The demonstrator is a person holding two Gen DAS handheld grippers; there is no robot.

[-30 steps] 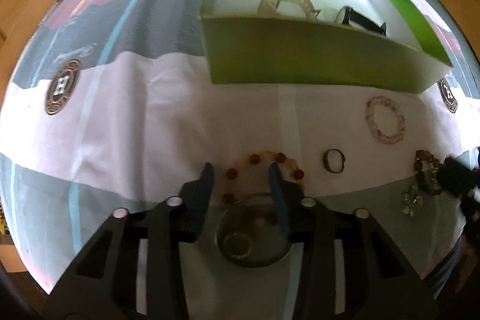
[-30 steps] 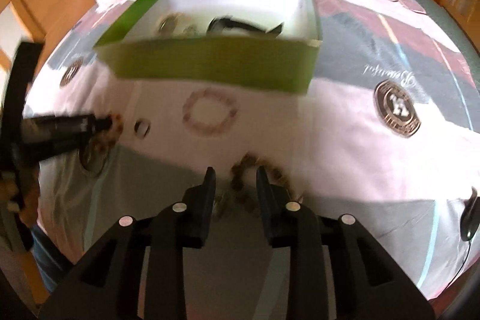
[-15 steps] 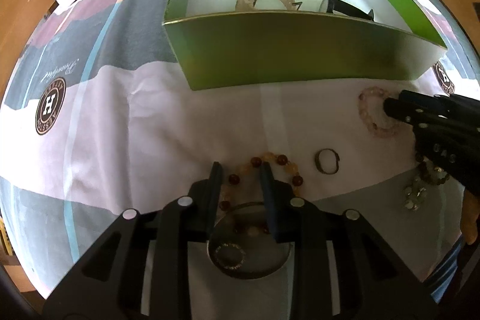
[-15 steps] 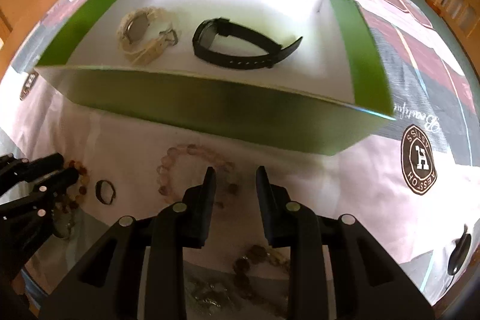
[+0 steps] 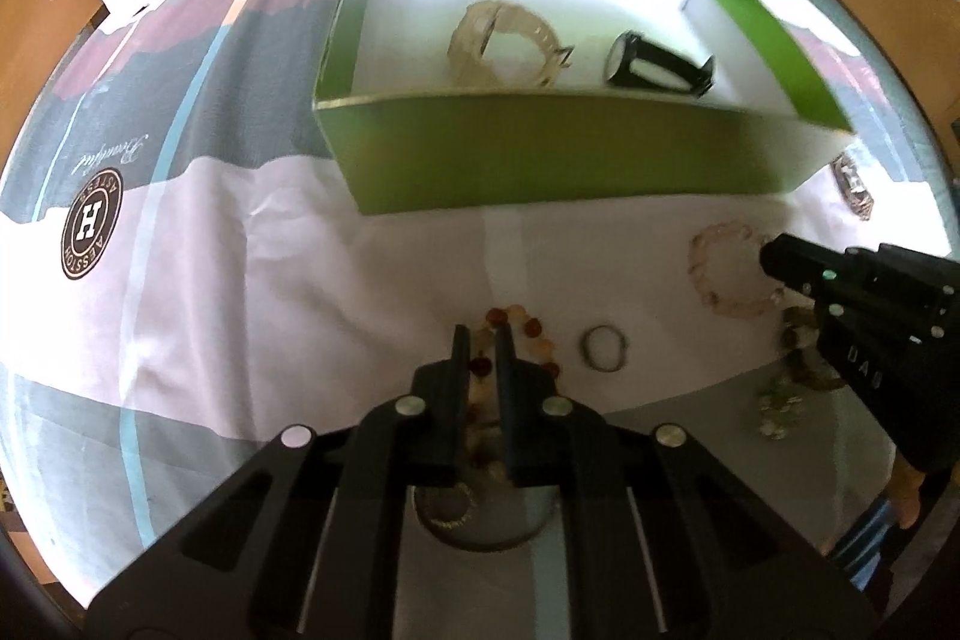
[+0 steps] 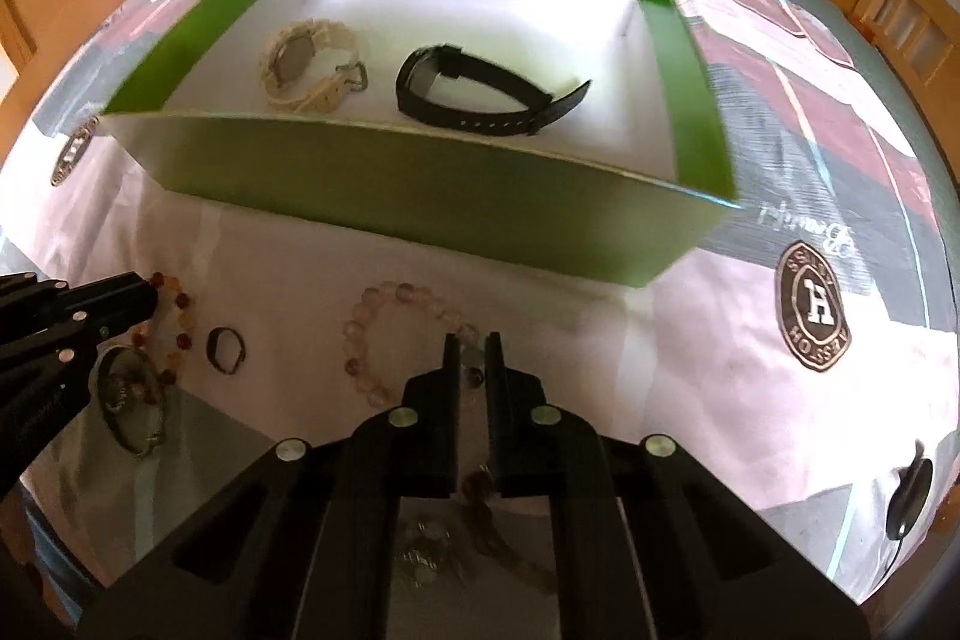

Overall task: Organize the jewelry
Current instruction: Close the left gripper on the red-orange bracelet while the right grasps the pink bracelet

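A big bed (image 6: 600, 316) with a patched cover holds everything. A green box (image 6: 420, 196) sits in its middle, with a cream watch (image 6: 306, 64) and a black watch (image 6: 480, 91) inside. In front of the box, the left gripper (image 5: 480, 340) pinches the amber bead bracelet (image 5: 528, 328). The right gripper (image 6: 468, 346) pinches the pink bead bracelet (image 6: 384, 304). A small ring (image 6: 225, 349) lies between both bracelets.

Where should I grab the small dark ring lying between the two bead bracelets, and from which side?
Grip the small dark ring across its thin band, coming straight down from above. It lies flat on the bedsheet, so probably only the rim offers purchase. One finger goes inside the hoop, one outside, on the side away from the orange bead bracelet.
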